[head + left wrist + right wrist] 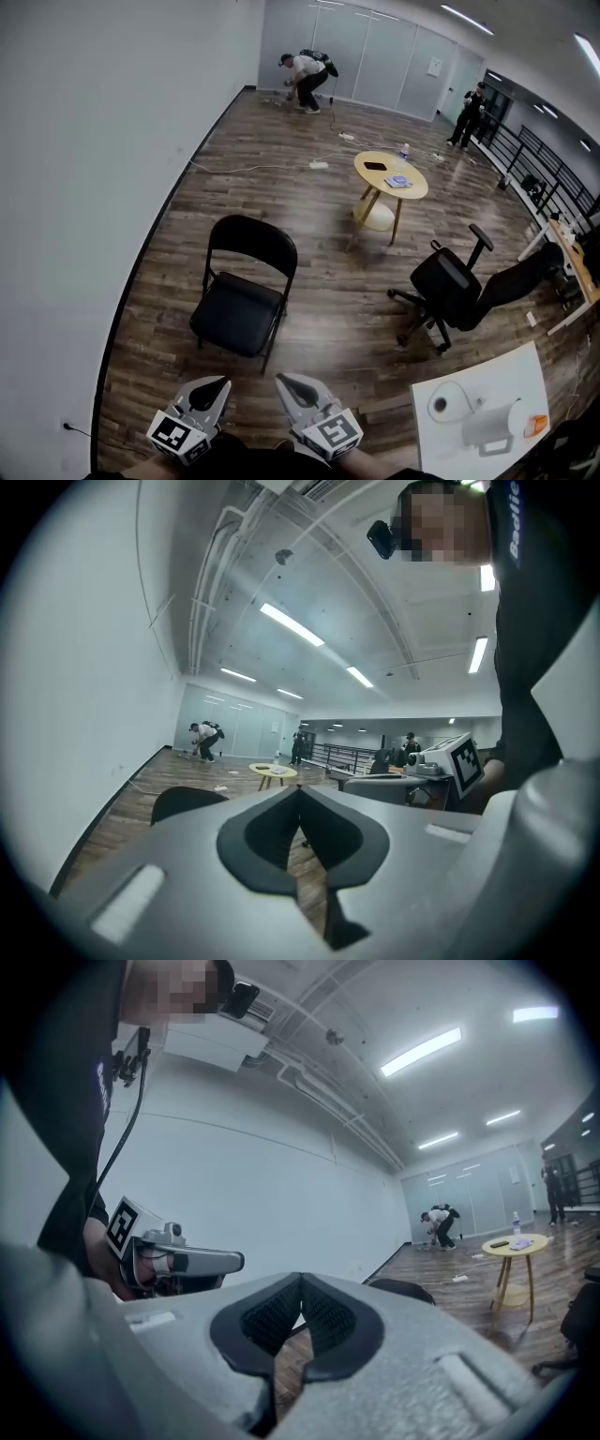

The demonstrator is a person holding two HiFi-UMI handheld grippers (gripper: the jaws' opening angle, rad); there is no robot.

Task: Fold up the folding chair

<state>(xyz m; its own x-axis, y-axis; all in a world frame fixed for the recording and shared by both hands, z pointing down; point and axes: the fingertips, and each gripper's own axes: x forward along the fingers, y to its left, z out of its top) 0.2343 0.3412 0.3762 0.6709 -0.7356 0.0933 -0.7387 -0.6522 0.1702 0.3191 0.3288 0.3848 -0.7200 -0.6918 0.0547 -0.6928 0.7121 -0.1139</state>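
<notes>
My left claw (217,386) is pressed together and empty, as the left gripper view confirms (300,791). My right claw (291,386) is likewise pressed together with nothing between its jaws (300,1284). Both are held level, side by side at the bottom of the head view, apart from each other.

The folding chair (242,295) stands unfolded on the wooden floor (328,244) directly ahead of both claws, seat facing me, not touched by either. Its black backrest shows beyond the jaws in each gripper view (187,802) (403,1289).
</notes>
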